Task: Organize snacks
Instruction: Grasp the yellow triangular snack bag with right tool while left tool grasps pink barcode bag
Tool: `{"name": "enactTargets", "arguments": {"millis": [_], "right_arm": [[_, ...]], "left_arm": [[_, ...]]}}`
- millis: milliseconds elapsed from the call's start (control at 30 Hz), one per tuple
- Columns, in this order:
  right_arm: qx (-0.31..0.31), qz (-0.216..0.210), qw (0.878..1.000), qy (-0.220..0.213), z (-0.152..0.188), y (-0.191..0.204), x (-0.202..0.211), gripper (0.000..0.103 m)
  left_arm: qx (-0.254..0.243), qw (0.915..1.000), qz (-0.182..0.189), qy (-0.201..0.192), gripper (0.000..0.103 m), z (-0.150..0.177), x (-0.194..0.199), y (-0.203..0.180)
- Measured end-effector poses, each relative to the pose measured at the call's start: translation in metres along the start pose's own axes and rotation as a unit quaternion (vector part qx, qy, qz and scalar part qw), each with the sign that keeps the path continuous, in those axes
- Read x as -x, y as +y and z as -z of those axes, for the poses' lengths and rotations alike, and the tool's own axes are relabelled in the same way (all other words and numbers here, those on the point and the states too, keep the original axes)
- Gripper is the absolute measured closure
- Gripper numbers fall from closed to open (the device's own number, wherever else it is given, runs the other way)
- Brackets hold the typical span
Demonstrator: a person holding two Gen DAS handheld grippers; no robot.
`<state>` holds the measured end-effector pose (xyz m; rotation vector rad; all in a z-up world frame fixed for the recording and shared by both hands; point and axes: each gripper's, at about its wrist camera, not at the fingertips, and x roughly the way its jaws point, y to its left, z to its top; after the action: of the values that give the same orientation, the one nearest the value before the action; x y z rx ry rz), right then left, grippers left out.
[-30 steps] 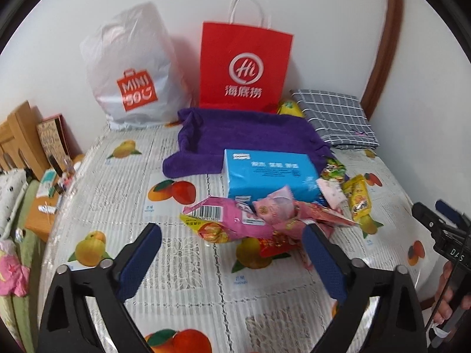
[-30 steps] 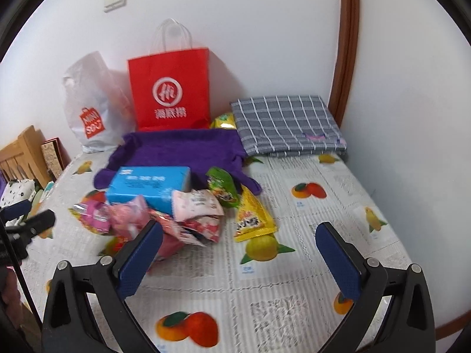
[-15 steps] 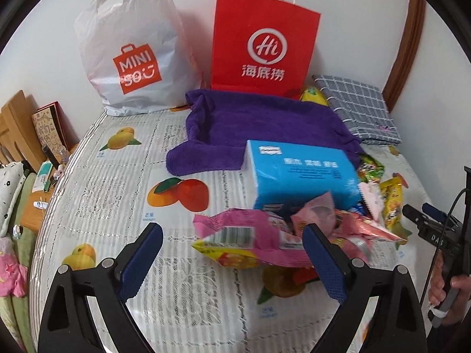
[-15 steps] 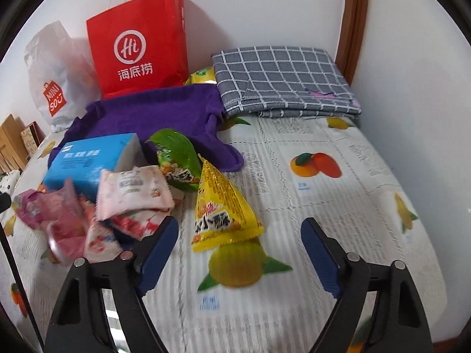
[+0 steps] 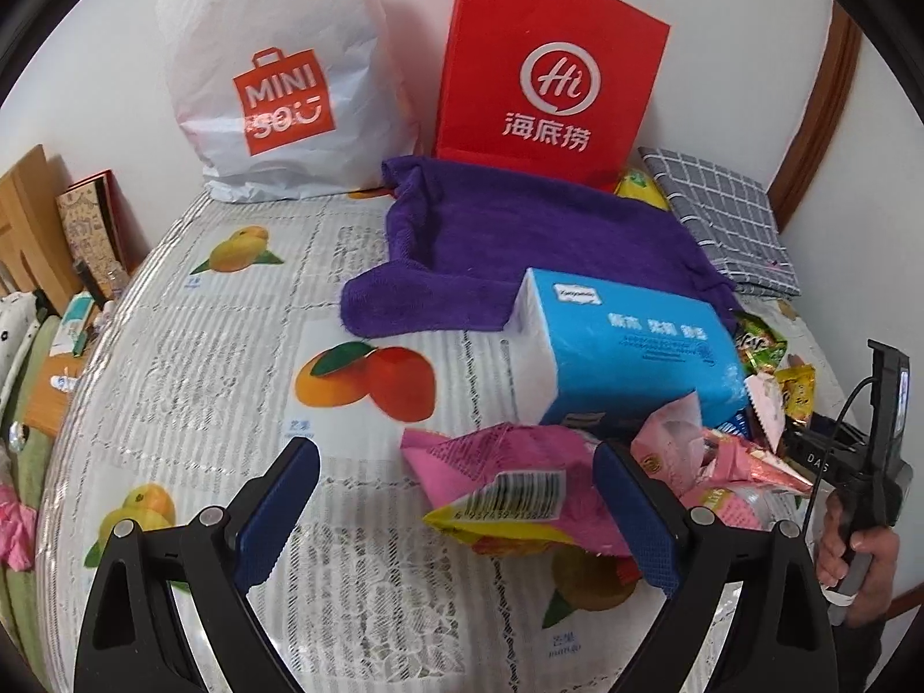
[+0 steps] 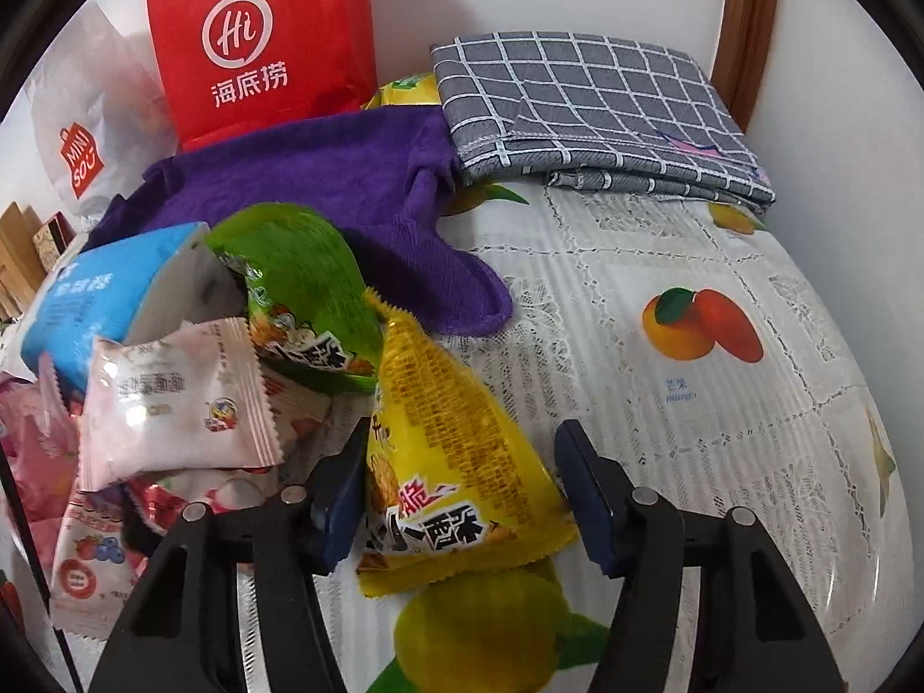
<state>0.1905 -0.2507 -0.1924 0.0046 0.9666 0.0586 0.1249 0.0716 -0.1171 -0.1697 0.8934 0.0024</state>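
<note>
The yellow snack packet [image 6: 456, 462] lies on the fruit-print cloth [image 6: 722, 462] of the surface, its wide end toward you and its narrow tip pointing at the purple towel [image 6: 323, 185]. Your right gripper [image 6: 462, 491] straddles it: the jaws have just been closing with the packet between them, the left pad at the packet's edge, the right pad still a little clear of it, so no grip yet. Just left of the packet sit a green packet [image 6: 300, 300], a pale pink sachet [image 6: 173, 398] and the blue box [image 6: 98, 294], all heaped together.

Your left gripper [image 5: 456, 508] hangs with its jaws spread wide over a pink-and-yellow packet [image 5: 508, 491], clasping nothing; its right pad overlaps the packet's edge in view. Behind that pile stand the blue box, the towel, a red paper bag [image 5: 548, 69] and a white plastic bag [image 5: 277, 75] against the wall. A grey checked cloth [image 6: 589, 104] lies folded to the right.
</note>
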Motion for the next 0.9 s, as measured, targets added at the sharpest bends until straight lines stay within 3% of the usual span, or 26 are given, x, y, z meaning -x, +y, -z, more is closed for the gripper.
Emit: {"name": "enactTargets", "arguments": {"millis": [300,367,433,533,900], "right_arm": [[0.003,0.005,1.0,-0.004,0.005,-0.002,0.01,0.046],[0.006,0.002,1.0,-0.005,0.009,-0.001,0.015,0.046],[0.004,0.002,1.0,-0.008,0.013,-0.001,0.023,0.046],[-0.002,0.006,1.0,-0.014,0.017,-0.001,0.035,0.046],[-0.046,0.009,0.998,-0.03,0.022,0.01,0.087,0.047]], "left_arm": [[-0.019,0.9989,0.018,0.039,0.007,-0.001,-0.024,-0.015],[-0.006,0.9983,0.035,0.046,0.012,0.001,-0.028,-0.012],[0.0,0.997,0.061,0.049,0.031,0.002,-0.029,-0.009],[-0.005,0.9967,0.068,0.044,0.042,0.005,-0.025,-0.008],[-0.018,0.9952,0.091,0.031,0.049,0.01,0.01,0.012]]}}
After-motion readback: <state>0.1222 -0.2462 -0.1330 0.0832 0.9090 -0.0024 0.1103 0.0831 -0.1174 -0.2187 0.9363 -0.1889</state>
